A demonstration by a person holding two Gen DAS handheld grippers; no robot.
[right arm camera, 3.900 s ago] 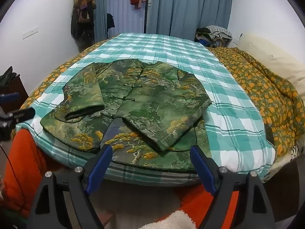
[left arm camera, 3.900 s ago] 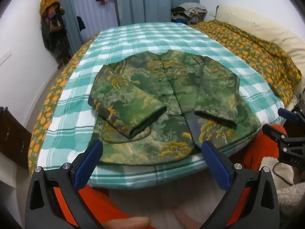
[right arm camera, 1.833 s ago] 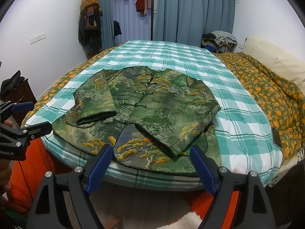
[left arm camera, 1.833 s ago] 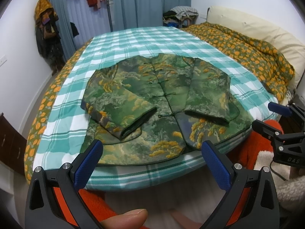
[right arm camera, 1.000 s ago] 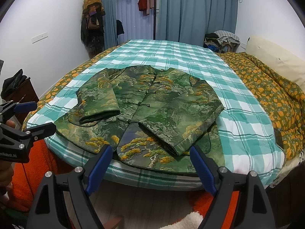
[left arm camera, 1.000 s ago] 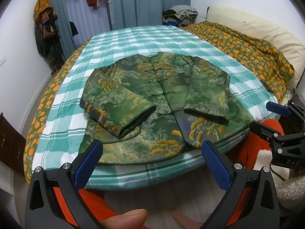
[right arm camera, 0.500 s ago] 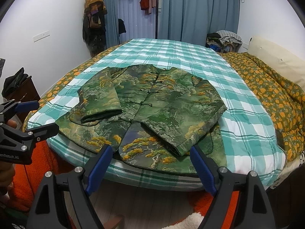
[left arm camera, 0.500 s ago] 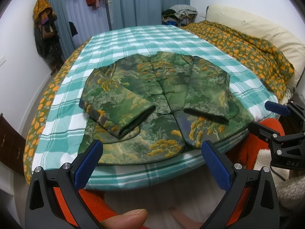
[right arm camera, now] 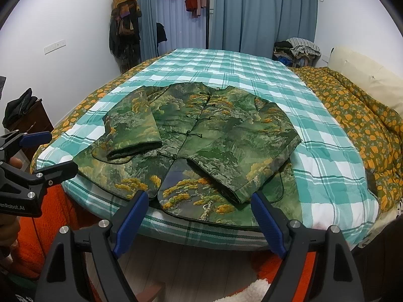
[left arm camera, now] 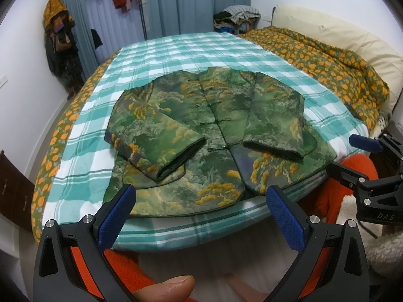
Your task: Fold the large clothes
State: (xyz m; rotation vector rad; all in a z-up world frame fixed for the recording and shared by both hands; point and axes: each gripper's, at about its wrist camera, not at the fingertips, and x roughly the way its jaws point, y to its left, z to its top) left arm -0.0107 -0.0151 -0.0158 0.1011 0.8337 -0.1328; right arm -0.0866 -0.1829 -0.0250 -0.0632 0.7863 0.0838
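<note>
A green and gold patterned jacket [left arm camera: 214,130] lies flat, front up and buttoned, on the near end of the bed; it also shows in the right wrist view [right arm camera: 209,138]. Both sleeves are folded in over the front, the left sleeve [left arm camera: 156,141] and the right sleeve [left arm camera: 274,120]. My left gripper [left arm camera: 199,198] is open and empty, held off the bed's near edge below the hem. My right gripper [right arm camera: 199,203] is open and empty, also short of the hem. Each gripper shows at the side of the other's view.
The bed has a teal and white checked cover [left arm camera: 191,50]. An orange-flowered duvet [left arm camera: 327,60] and a cream pillow [left arm camera: 352,40] lie at the right. Curtains [right arm camera: 262,12], hanging coats [right arm camera: 123,20] and a dark cabinet [right arm camera: 27,118] stand around. Floor [right arm camera: 191,266] lies below the bed edge.
Over the frames both grippers have drawn back slightly and risen, so the jacket sits a little farther off. The jacket has not moved. Both grippers stay open.
</note>
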